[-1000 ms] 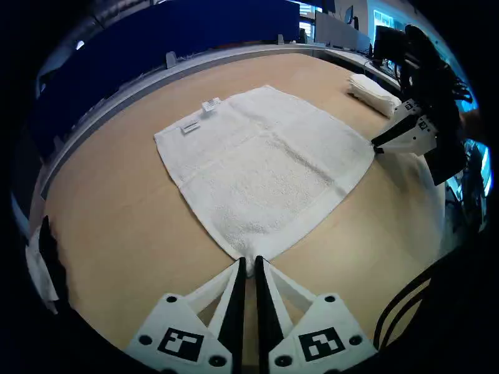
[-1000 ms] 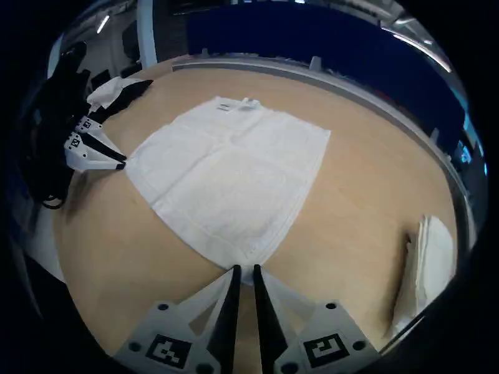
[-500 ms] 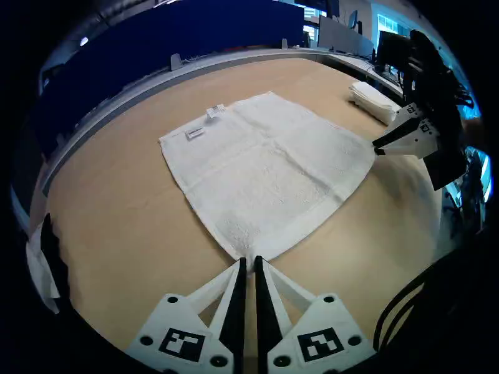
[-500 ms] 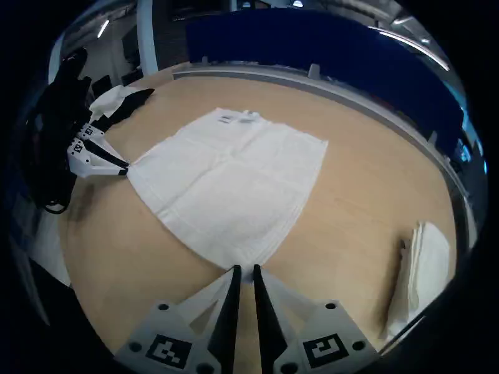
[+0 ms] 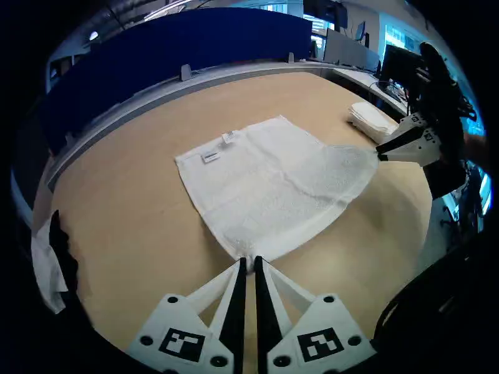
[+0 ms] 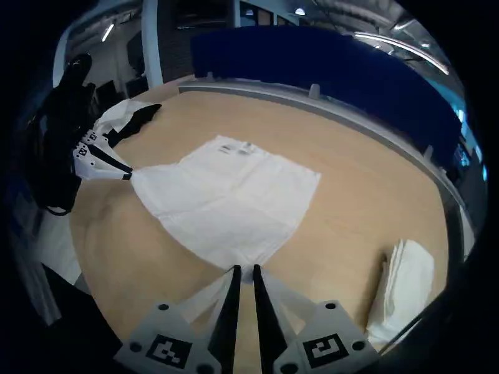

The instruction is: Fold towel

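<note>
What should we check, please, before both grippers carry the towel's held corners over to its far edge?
1. Grip of the left gripper: ok, shut on a near corner of the towel.
2. Grip of the right gripper: ok, shut on the other near corner.
3. Far edge with the labels flat on the table: ok.
4. Held edge taut between the two grippers: cannot tell; it looks curved in both views.
5. Path over the towel free: ok; the folded stack and the dark-and-white cloth lie off to the sides.
</note>
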